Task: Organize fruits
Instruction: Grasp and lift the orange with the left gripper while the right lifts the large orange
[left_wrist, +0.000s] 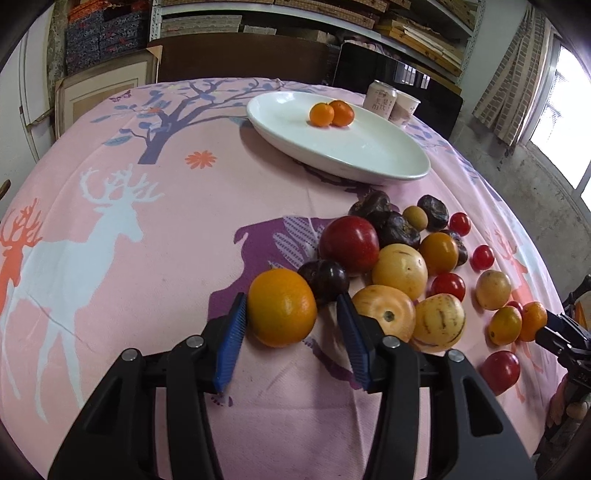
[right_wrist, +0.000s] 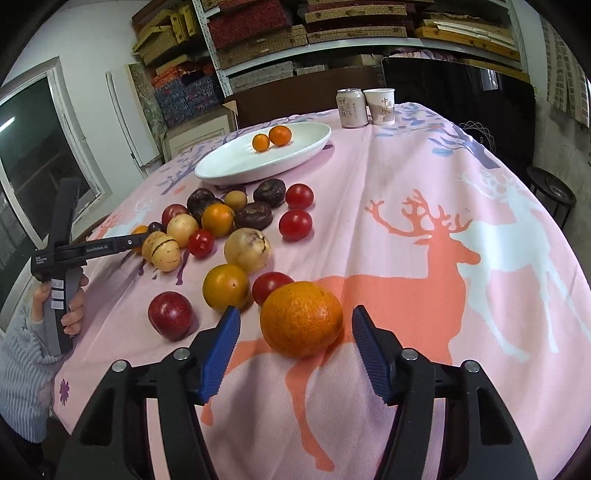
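A white oval plate (left_wrist: 388, 162) at the far side of the table holds two small oranges (left_wrist: 322, 114); the plate also shows in the right wrist view (right_wrist: 236, 173). My left gripper (left_wrist: 291, 306) is open around an orange (left_wrist: 281, 307) at the near edge of a fruit pile (left_wrist: 402, 258). Its left pad touches the orange; the right pad stands apart. My right gripper (right_wrist: 295, 321) is open around another orange (right_wrist: 301, 318) that rests on the cloth, with gaps on both sides. The left gripper (right_wrist: 138, 240) shows at the left of the right wrist view.
The pile (right_wrist: 221, 229) holds red tomatoes, yellow striped melons, dark passion fruits and plums. A drink can (right_wrist: 351, 108) and a paper cup (right_wrist: 380, 105) stand at the table's far edge. The pink deer-print cloth (right_wrist: 424, 258) covers the table. Shelves stand behind.
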